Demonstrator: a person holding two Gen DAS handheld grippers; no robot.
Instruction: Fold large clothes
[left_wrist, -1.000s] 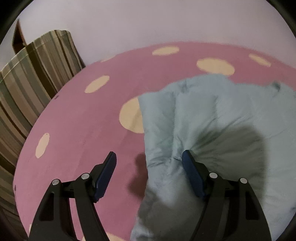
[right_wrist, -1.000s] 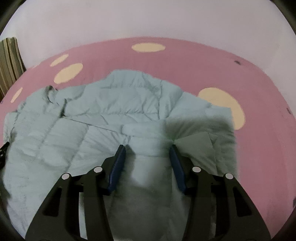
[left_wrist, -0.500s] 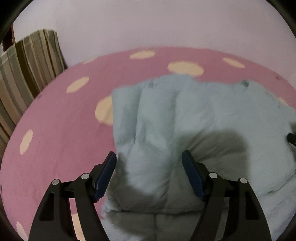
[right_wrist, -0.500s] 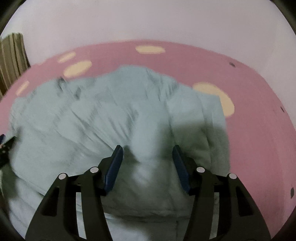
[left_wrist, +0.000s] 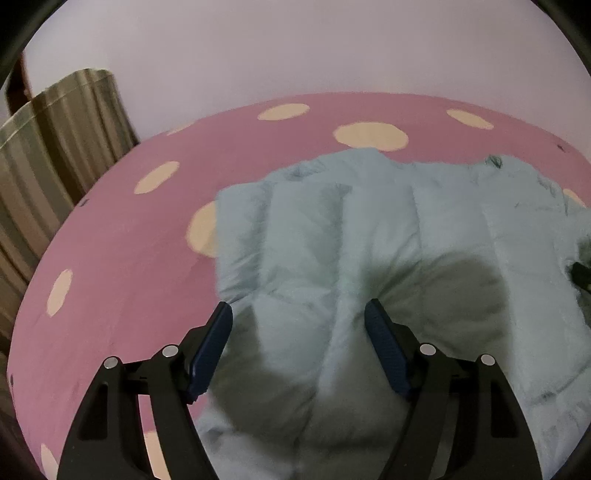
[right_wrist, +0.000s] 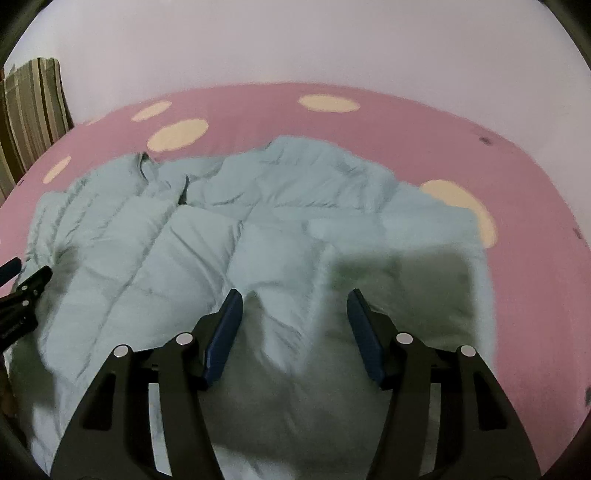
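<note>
Puffer jacket (right_wrist: 258, 229) lies on the dotted pink sheet (left_wrist: 122, 240) — left claw (left_wrist: 298, 314) and right claw (right_wrist: 294, 302) both spread wide.

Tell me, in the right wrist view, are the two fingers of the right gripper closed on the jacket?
No, the right gripper is open, its blue fingers standing wide apart above the light blue jacket.

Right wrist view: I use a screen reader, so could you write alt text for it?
A pale blue puffy jacket lies crumpled on a pink bedspread with cream dots. The right tool hangs open above it, gripping nothing. The left tool shows at the left edge, and a striped curtain beyond.
</note>
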